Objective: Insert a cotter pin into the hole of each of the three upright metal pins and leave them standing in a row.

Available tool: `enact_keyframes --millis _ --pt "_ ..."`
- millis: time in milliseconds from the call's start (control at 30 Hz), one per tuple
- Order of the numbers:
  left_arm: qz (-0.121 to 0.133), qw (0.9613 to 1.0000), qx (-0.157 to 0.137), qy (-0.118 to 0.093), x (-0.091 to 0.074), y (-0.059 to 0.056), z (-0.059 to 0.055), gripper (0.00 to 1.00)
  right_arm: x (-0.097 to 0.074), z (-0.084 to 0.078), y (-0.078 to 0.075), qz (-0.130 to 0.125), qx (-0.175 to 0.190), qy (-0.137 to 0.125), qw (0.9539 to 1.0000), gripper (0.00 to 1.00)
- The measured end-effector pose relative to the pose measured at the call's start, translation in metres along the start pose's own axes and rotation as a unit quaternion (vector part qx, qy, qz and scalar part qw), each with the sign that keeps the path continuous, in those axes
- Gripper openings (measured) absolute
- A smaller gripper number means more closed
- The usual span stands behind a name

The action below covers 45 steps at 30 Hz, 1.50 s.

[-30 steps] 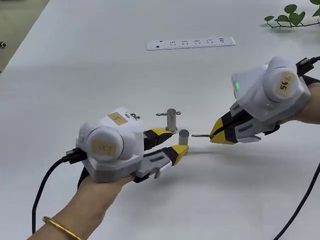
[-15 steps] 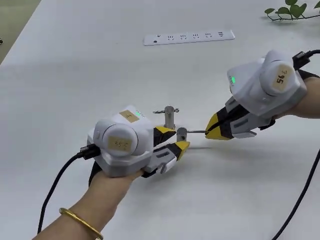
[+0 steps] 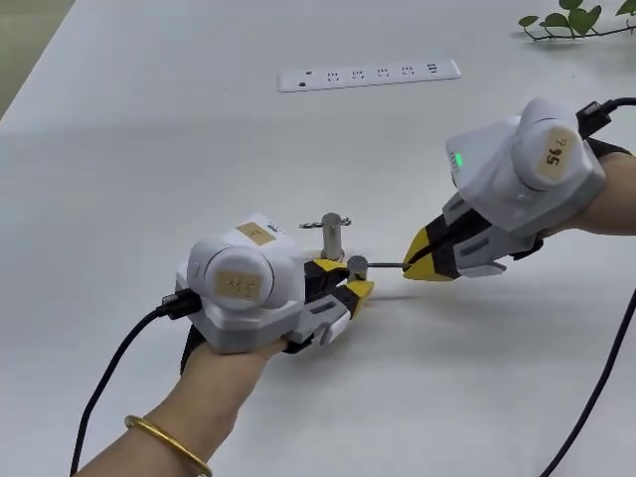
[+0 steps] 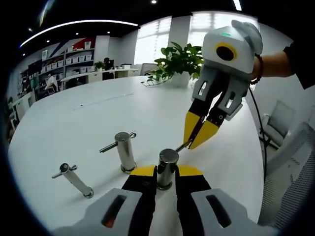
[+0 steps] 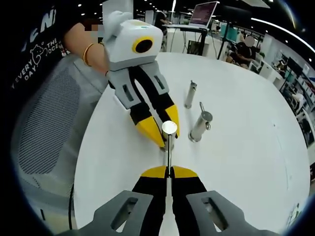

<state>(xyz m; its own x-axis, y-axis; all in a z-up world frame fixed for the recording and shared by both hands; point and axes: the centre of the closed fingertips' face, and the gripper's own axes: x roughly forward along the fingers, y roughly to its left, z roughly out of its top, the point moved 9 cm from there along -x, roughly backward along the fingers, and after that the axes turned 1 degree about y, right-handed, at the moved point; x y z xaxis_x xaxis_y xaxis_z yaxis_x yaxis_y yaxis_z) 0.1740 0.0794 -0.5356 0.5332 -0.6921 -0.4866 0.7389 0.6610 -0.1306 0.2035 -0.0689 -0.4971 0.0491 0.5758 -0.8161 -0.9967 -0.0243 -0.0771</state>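
Left gripper and right gripper are showing white housings, yellow-tipped black jaws, black cables. Left wrist is wearing a gold bangle

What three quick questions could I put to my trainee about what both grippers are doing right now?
1. True or false: the left gripper is clamped on an upright metal pin.
2. What does the right gripper hold? A) a cotter pin, B) a second metal pin, C) nothing.
3. How many other pins already carry a cotter pin?

Key: 1 true; 2 A; 3 two.
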Motion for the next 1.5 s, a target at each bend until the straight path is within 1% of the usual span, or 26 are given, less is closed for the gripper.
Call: enact_keyframes --millis 333,433,500,533,600,700,833,867,933,967,1167,1333,1500 --pt "0.0 1.0 0.002 0.0 0.002 0.0 -0.001 0.11 0.0 0.001 -0.003 0.0 -0.007 0.006 1.0 0.0" --pt "0.002 0.9999 0.014 -0.002 0.003 0.0 -0.002 0.11 0.0 0.001 -0.003 0.0 -0.009 0.008 0.9999 0.0" --pt "0.004 0.9998 0.018 -0.002 0.003 0.0 -0.002 0.11 0.0 0.003 -0.002 -0.001 -0.013 0.013 0.9998 0.0" --pt "0.005 0.9998 0.019 -0.003 0.003 -0.001 -0.002 0.11 0.0 0.003 -0.003 -0.004 -0.023 0.019 0.9995 0.0" --pt "0.005 0.9997 0.022 -0.004 0.003 -0.001 -0.003 0.1 0.0 0.003 -0.004 -0.007 -0.032 0.026 0.9992 0.0" --pt "0.005 0.9997 0.024 -0.005 0.003 0.0 -0.003 0.1 0.001 0.003 -0.008 -0.007 -0.025 0.031 0.9992 0.0" --pt "0.005 0.9997 0.024 -0.005 0.003 0.001 -0.003 0.1 0.002 0.004 -0.01 -0.01 -0.032 0.04 0.9986 0.0" --pt "0.005 0.9997 0.024 -0.005 0.003 0.001 -0.003 0.1 0.002 0.005 -0.009 -0.008 -0.035 0.037 0.9987 0.0" --pt "0.004 0.9995 0.03 -0.004 0.003 0.0 -0.002 0.1 0.003 0.008 -0.008 -0.007 -0.034 0.038 0.9987 0.0" --pt "0.004 0.9995 0.031 -0.003 0.003 0.0 -0.002 0.1 0.003 0.009 -0.008 -0.008 -0.045 0.041 0.9981 0.0" --pt "0.004 0.9995 0.03 -0.004 0.004 0.0 -0.002 0.1 0.007 0.014 -0.007 -0.005 -0.04 0.036 0.9985 0.0" --pt "0.008 0.9997 0.017 -0.016 0.005 -0.001 -0.005 0.11 0.008 0.015 -0.007 -0.005 -0.032 0.032 0.999 0.0" --pt "0.011 0.9997 0.01 -0.018 0.005 -0.001 -0.005 0.11 0.009 0.019 -0.005 -0.002 -0.023 0.031 0.9993 0.0"
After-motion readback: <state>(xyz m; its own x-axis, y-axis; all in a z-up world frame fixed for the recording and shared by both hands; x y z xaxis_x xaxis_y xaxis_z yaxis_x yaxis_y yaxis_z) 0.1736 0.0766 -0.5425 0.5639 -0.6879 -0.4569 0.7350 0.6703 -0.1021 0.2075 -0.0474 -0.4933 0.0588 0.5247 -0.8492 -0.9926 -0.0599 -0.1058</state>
